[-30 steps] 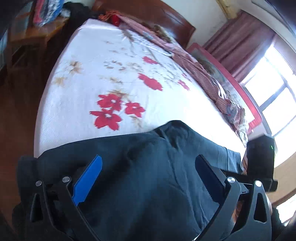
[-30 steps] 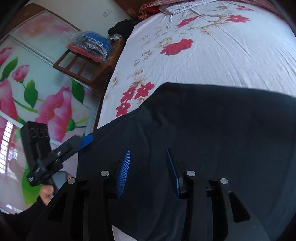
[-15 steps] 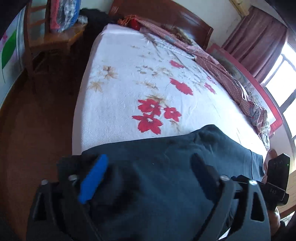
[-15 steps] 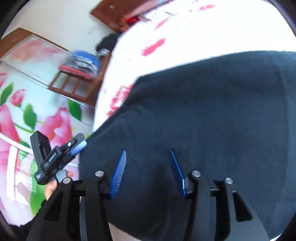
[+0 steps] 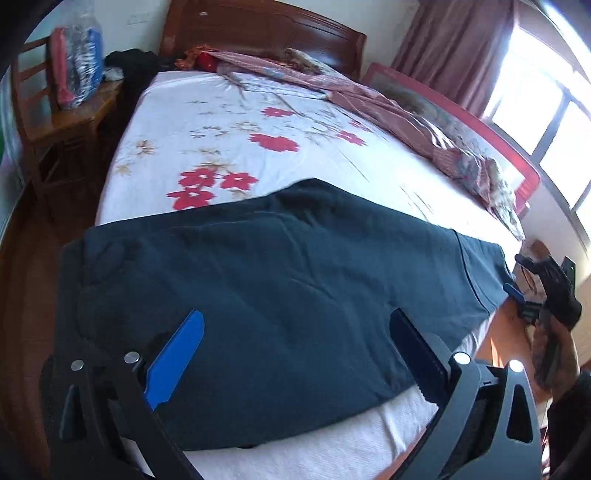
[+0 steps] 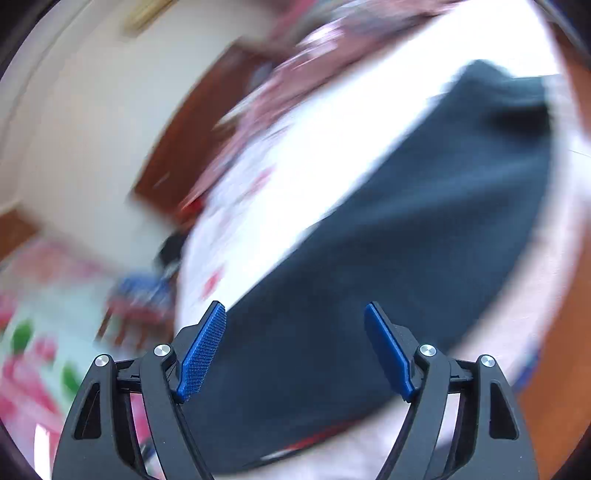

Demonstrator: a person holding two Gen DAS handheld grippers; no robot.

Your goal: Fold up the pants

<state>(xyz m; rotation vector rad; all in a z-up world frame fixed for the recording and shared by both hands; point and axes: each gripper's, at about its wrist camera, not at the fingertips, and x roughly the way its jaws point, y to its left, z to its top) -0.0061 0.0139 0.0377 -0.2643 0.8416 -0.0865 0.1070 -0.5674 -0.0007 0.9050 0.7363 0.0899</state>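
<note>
Dark navy pants (image 5: 280,280) lie flat across the foot of the bed, stretching from the left edge to the right edge. My left gripper (image 5: 295,328) hovers open over their near part, holding nothing. My right gripper (image 6: 295,314) is open and empty above the other end of the pants (image 6: 406,266); that view is heavily blurred. The right gripper also shows at the far right of the left wrist view (image 5: 532,295), just off the bed's edge.
The bed (image 5: 236,122) has a white sheet with red flowers. A crumpled reddish blanket (image 5: 388,107) runs along its right side. A wooden chair (image 5: 55,110) with bagged items stands left. A wooden headboard (image 5: 258,33) is at the back; windows are on the right.
Both grippers have pulled back and up from the pants. The right gripper has opened wider and swung quickly, blurring its view. The pants now lie flatter and more spread out.
</note>
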